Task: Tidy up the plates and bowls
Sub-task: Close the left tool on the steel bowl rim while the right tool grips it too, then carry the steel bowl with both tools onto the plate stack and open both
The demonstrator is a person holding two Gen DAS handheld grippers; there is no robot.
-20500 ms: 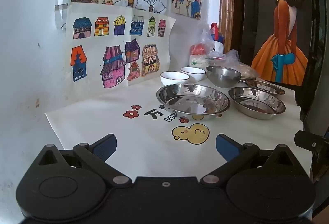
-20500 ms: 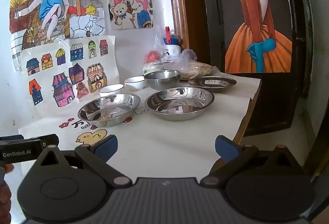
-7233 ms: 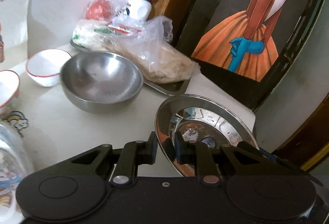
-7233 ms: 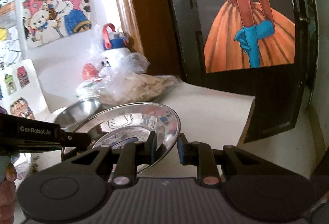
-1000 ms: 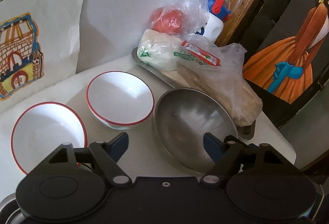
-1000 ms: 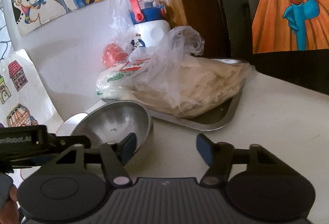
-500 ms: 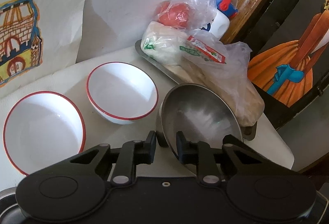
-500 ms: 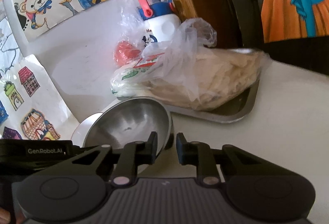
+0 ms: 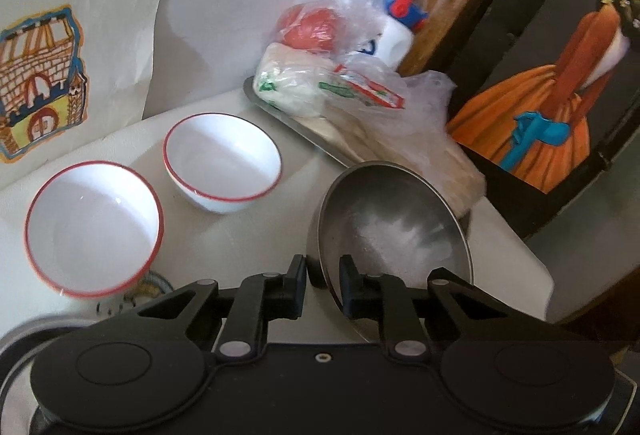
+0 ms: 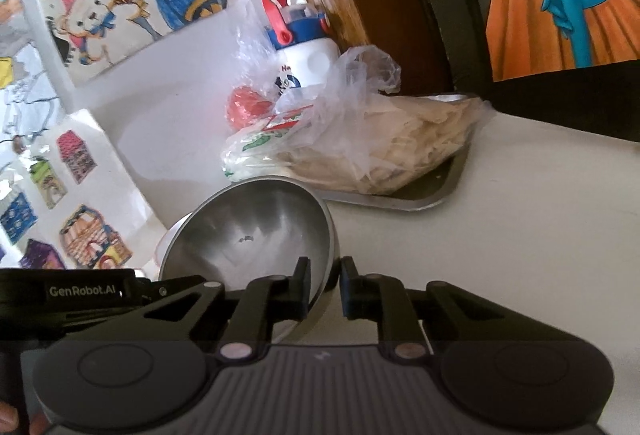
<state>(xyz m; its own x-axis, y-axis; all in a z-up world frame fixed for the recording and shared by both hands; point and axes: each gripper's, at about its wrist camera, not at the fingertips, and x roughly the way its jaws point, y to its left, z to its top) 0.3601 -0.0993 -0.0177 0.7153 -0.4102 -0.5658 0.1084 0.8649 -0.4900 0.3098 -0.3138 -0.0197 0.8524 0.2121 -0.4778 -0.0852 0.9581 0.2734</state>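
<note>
Both tools grip the round stainless-steel bowl (image 9: 394,231): the left tool (image 9: 323,277) clamped on its near rim, the right tool (image 10: 325,281) on the opposite rim. It tilts beside two red-rimmed white bowls (image 9: 222,163) on the white desk (image 9: 240,235).

— Premises?
— Family home. Children's coloured house drawings (image 9: 40,75) on the wall, white red-rimmed ceramic bowls (image 9: 222,163), bagged flatbreads on a steel tray (image 10: 400,155), child's blue-capped bottle (image 10: 304,47).

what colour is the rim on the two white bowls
Red, a thin line around each white ceramic bowl; clearest in the left wrist view.
</note>
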